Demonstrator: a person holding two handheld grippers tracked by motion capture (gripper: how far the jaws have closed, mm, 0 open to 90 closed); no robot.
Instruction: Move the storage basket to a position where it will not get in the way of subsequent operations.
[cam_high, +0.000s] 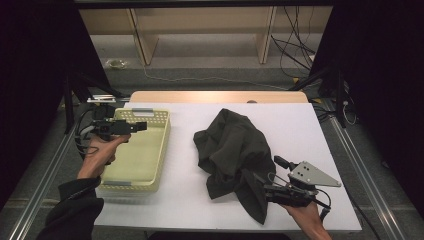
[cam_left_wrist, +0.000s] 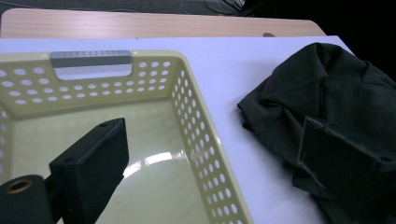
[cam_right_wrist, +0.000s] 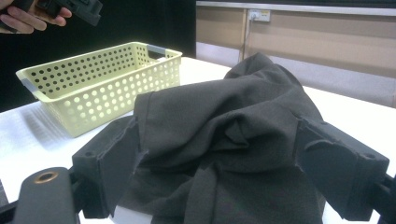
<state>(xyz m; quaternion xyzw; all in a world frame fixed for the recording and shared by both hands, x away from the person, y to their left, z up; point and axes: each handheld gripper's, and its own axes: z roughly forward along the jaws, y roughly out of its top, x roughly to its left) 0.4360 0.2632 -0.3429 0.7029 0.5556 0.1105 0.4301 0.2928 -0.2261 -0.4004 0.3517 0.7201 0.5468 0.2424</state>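
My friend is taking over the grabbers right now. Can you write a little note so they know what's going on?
Left gripper: open, held above the far end of the basket, holding nothing.
Right gripper: open, fingers on either side of the near part of the cloth, not closed on it.
Cloth: crumpled on the table, right of the basket.
Done: nothing is in the basket.
Left: probably close on the cloth and put it in the basket.
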